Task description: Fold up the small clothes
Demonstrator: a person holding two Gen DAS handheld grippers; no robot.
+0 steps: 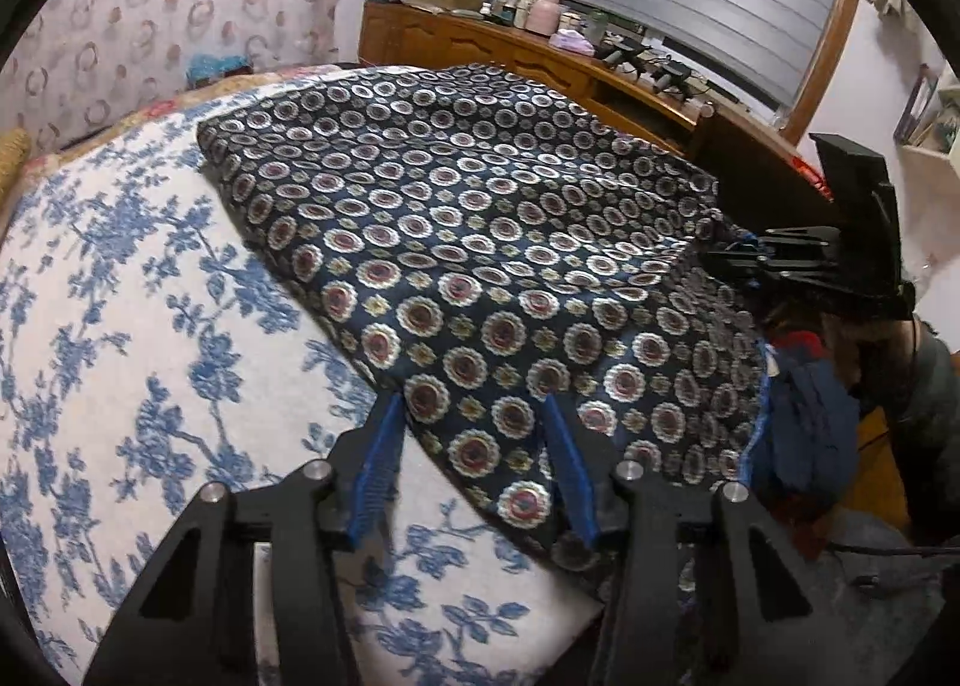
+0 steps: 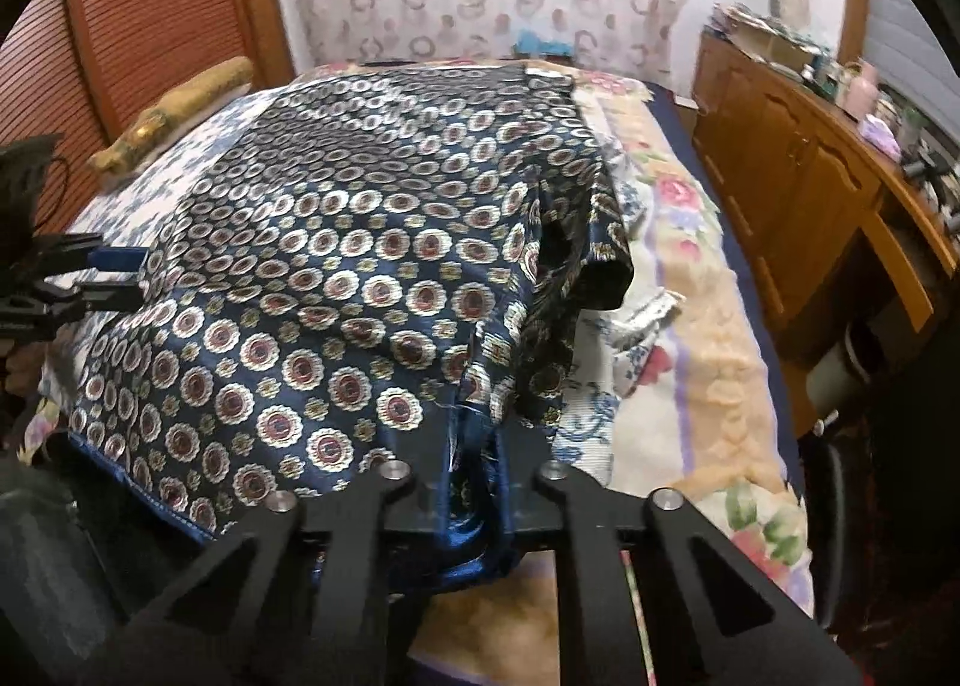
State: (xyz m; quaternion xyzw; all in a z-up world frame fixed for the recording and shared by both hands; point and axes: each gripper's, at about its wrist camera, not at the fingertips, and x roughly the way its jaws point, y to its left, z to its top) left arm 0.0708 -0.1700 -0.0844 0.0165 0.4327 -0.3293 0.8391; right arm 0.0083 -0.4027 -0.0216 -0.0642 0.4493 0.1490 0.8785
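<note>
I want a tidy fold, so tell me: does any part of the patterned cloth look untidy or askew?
Yes. The patterned cloth is bunched and hanging in loose folds at its right edge, where the right claw grips it.

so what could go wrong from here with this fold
1. The left tool is open, its blue fingers only straddling the patterned garment edge; if it closes badly, that side may slip and skew the fold.
2. The right tool is shut on bunched, shiny cloth, so the crumple could get folded in.
3. The garment overhangs the blue floral cover at the near edge, so the slick cloth might slide off.
</note>
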